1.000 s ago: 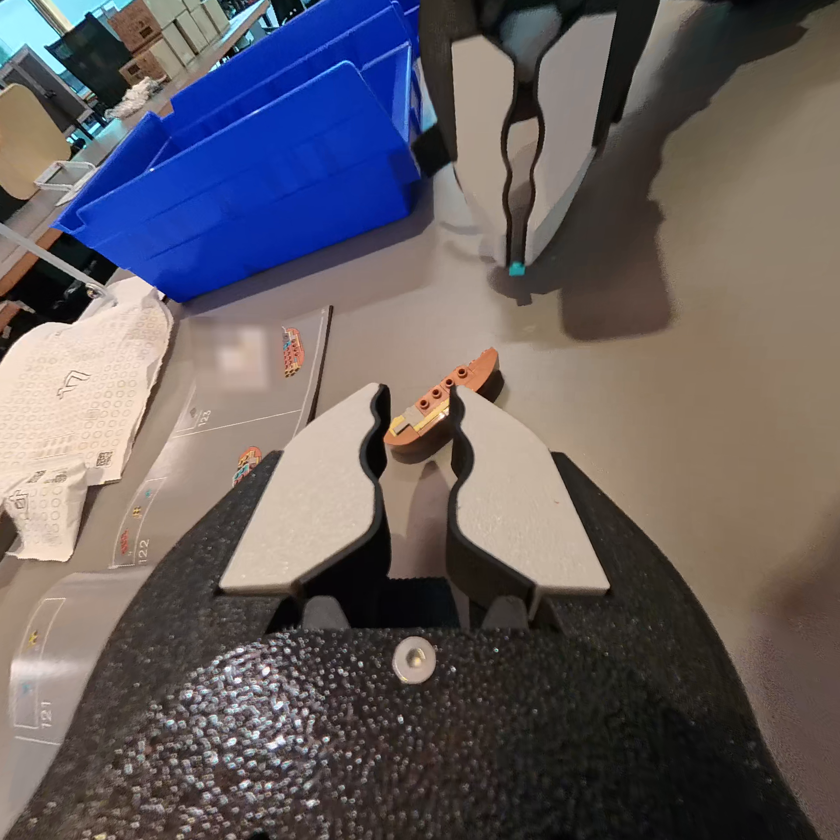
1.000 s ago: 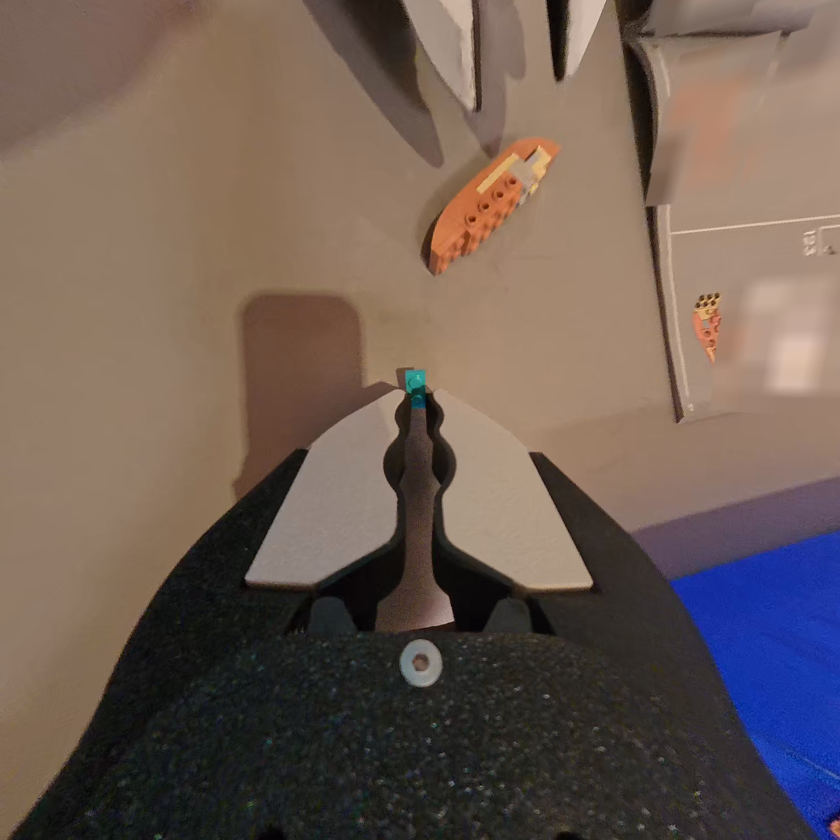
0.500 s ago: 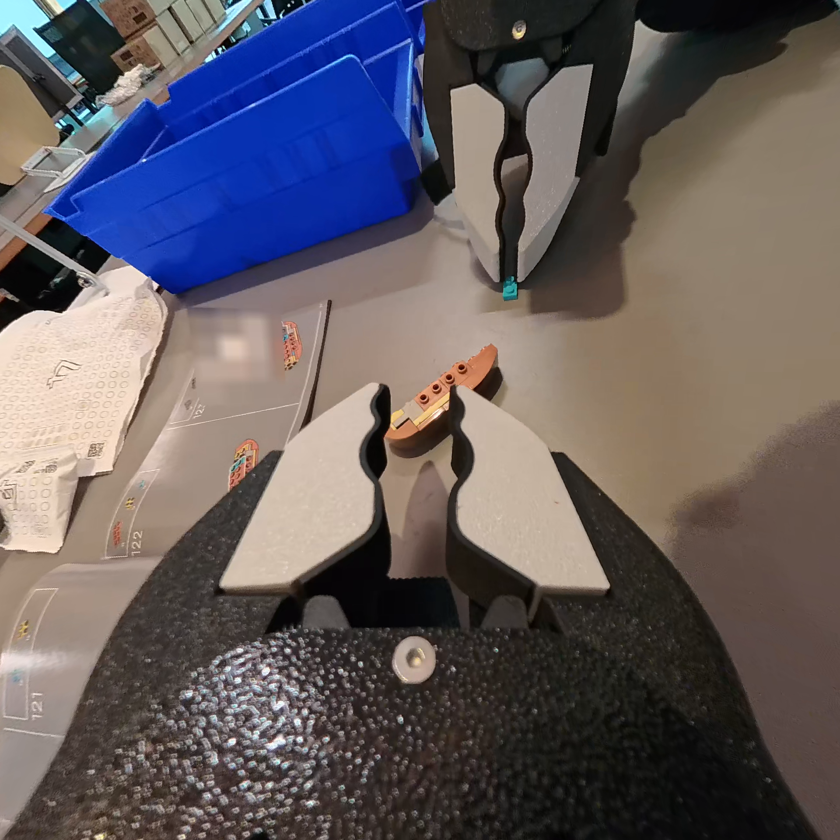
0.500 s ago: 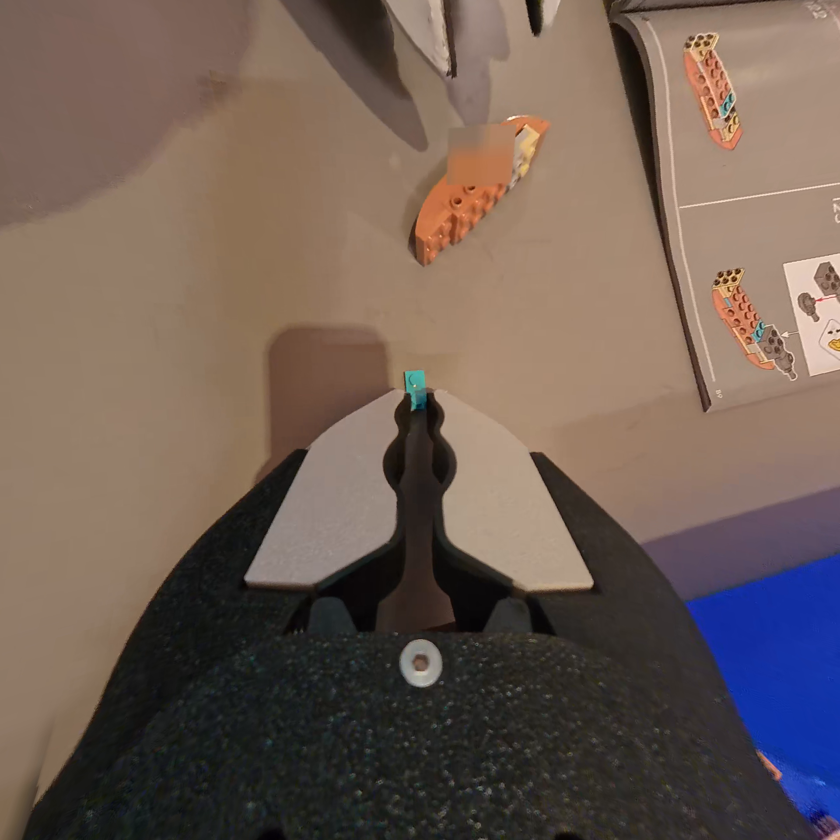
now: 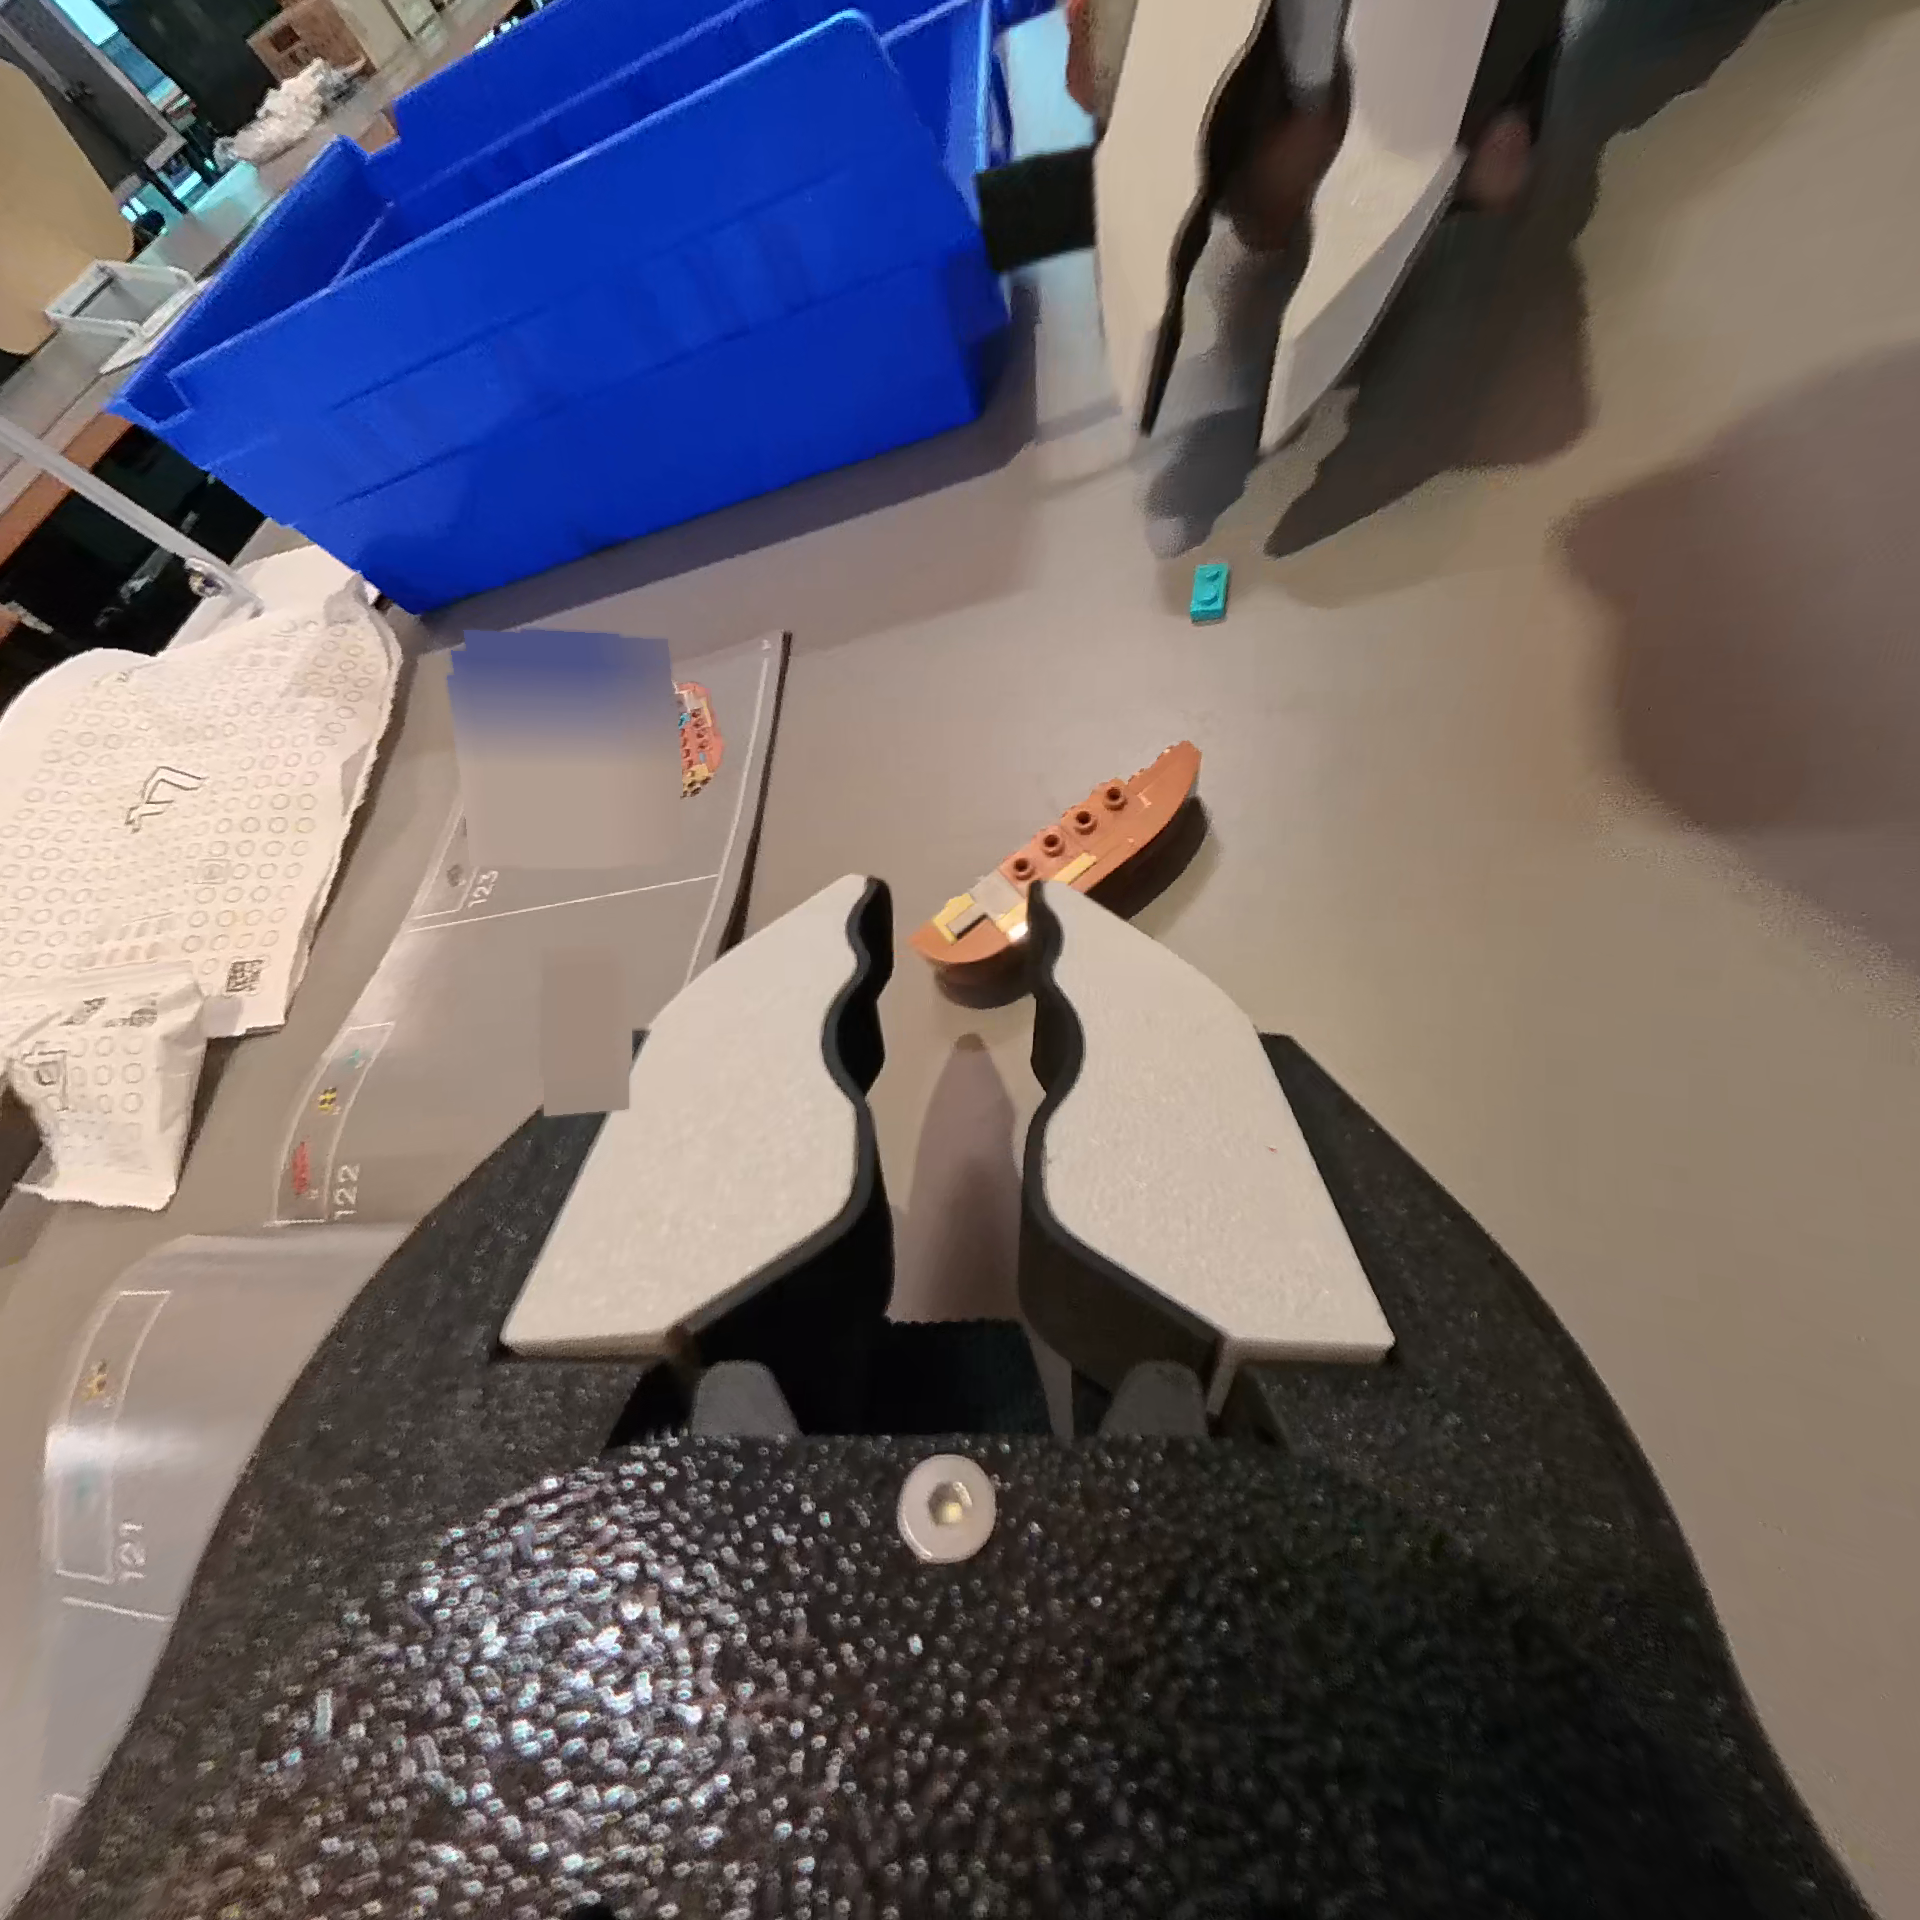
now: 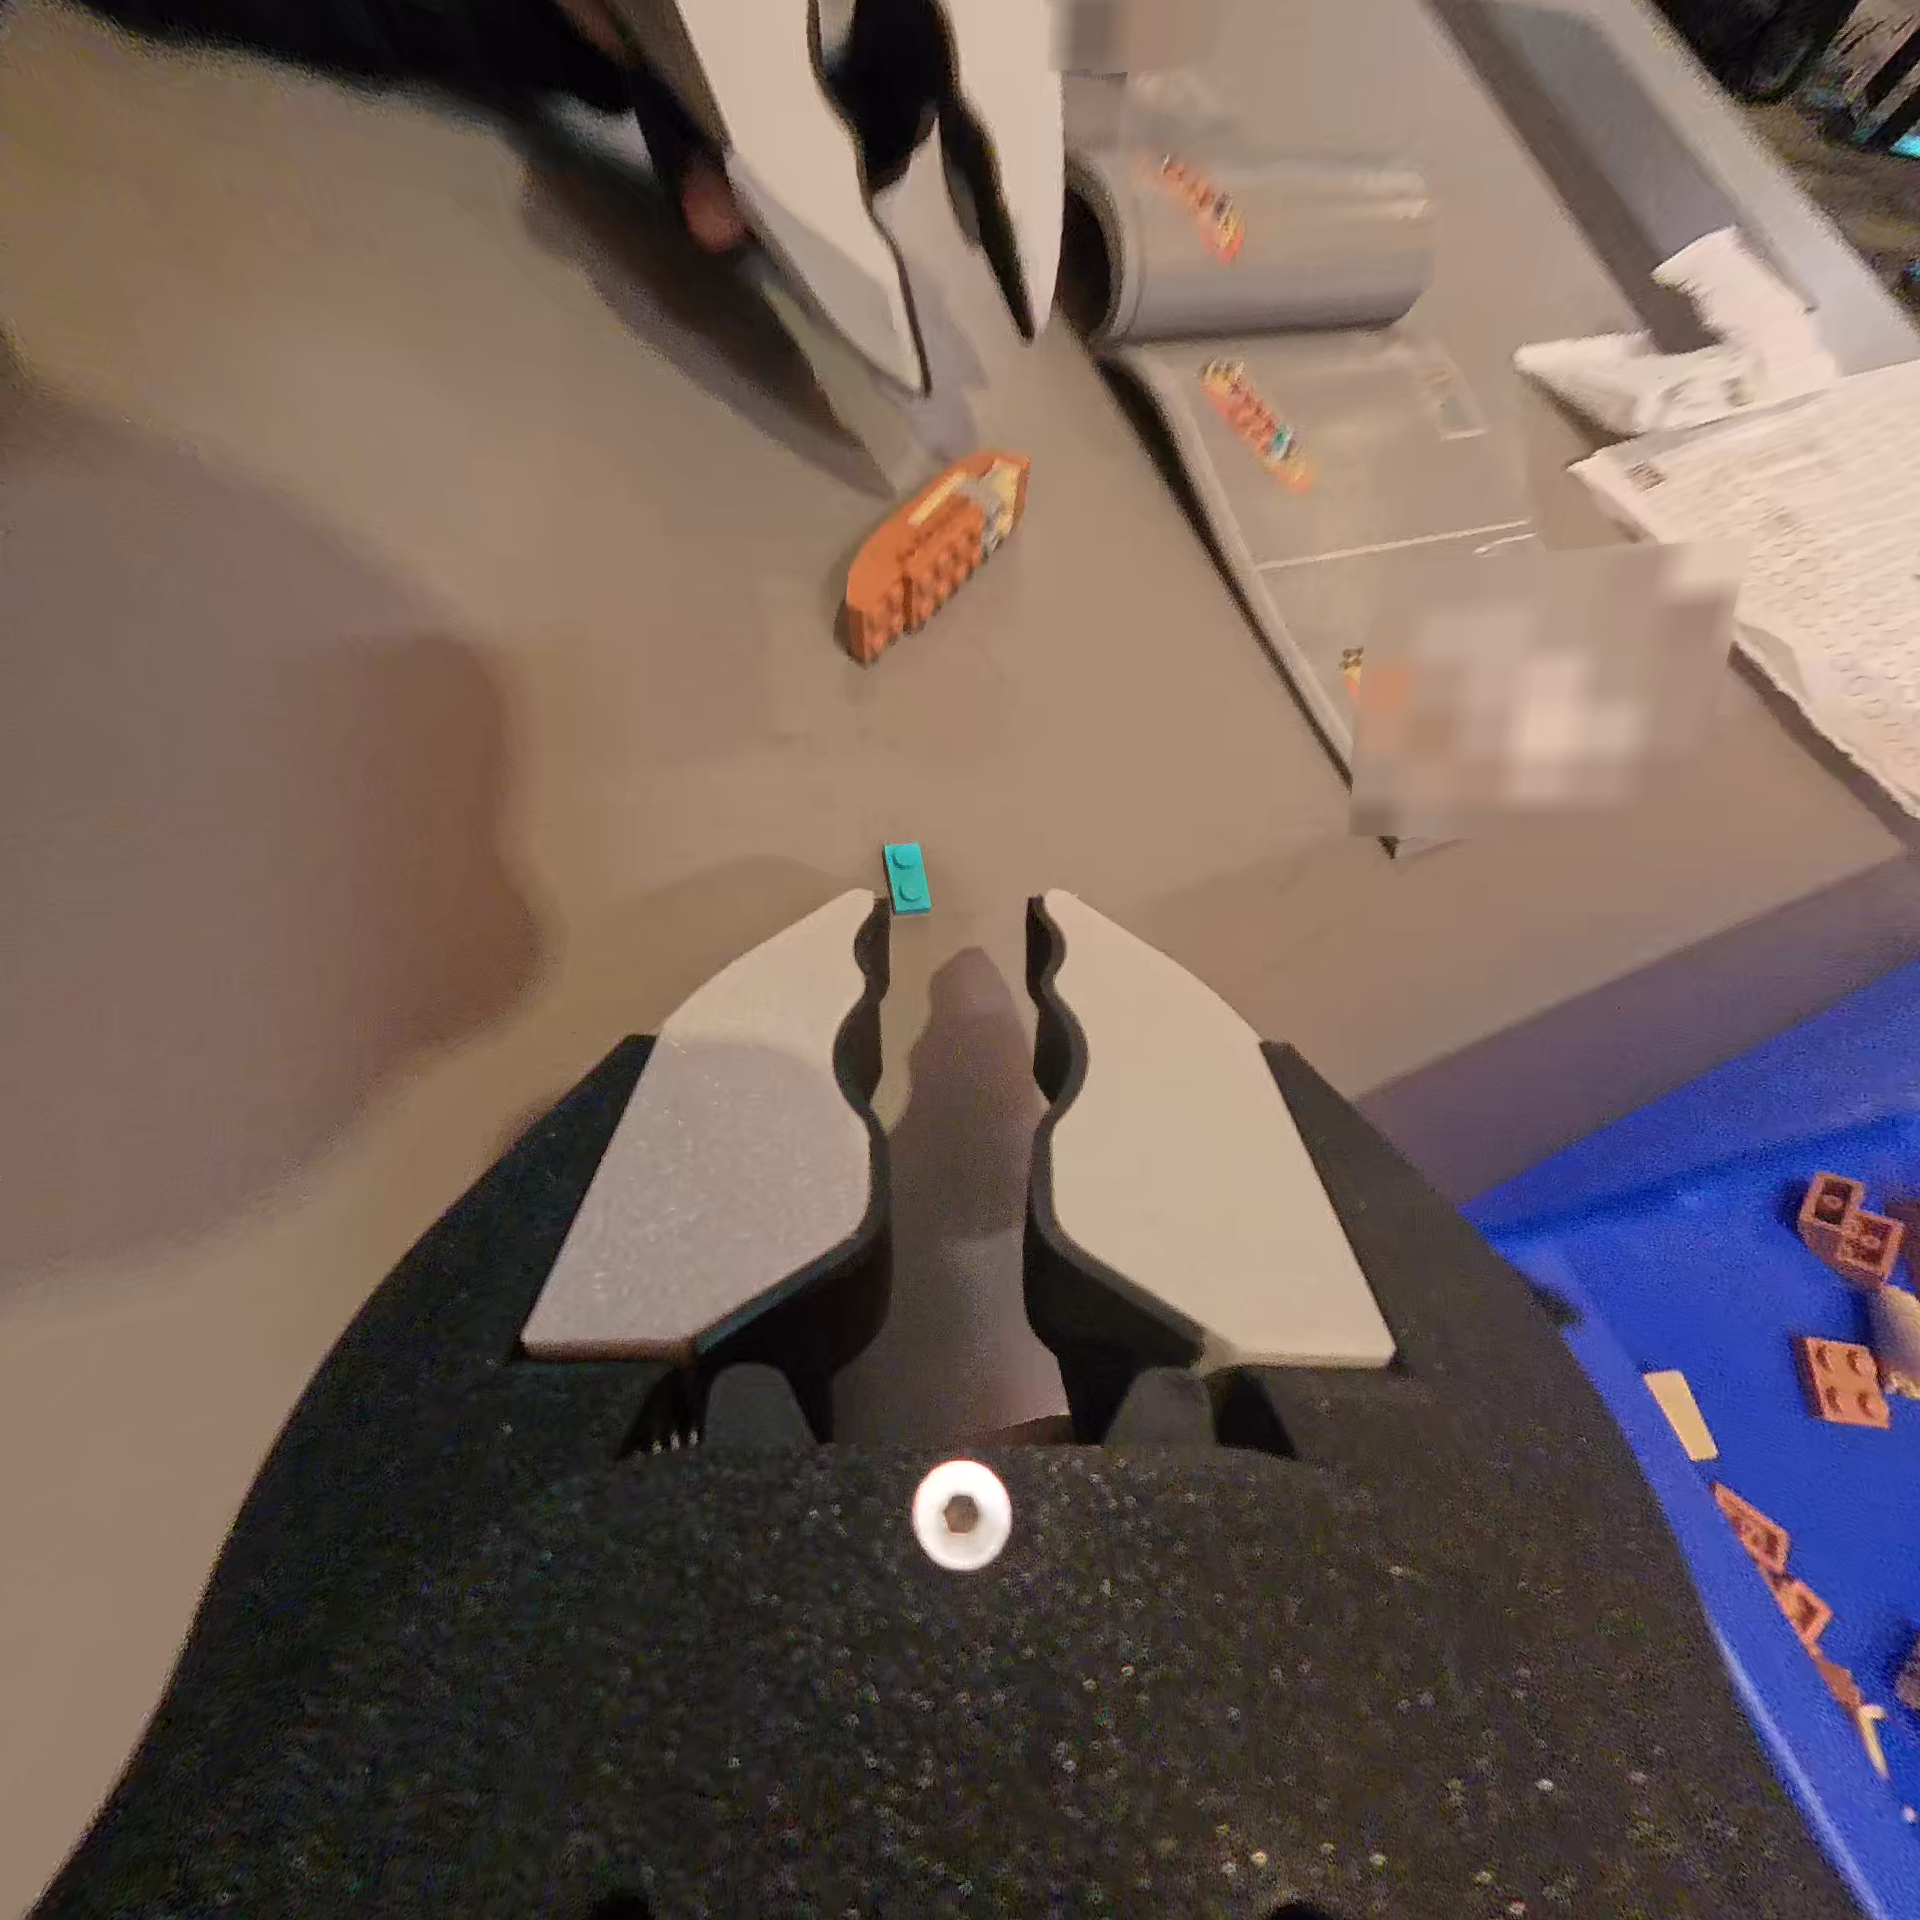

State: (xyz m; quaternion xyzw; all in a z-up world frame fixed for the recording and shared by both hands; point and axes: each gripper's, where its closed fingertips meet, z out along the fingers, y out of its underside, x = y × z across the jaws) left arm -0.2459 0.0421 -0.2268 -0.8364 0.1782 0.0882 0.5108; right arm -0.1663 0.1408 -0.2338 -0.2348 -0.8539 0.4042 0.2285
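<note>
The right gripper [image 6: 956, 904] has let go of the little teal brick [image 6: 907, 879]; it lies on the worktop [image 6: 623, 727] by its open, empty jaws. The left gripper [image 5: 961, 914] hangs narrowly open just over the brown boat [image 5: 1070, 862], far from the blue bin [image 5: 582, 301].

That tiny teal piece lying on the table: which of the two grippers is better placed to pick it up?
The right gripper, probably. Its fingers stand open with the teal piece lying flat just ahead of its tips. The left gripper, also open and empty, hovers by the brown boat-shaped build, farther from the piece.

Both hand-held grippers [image 5: 961, 914] [image 6: 961, 904] parted, bare
</note>
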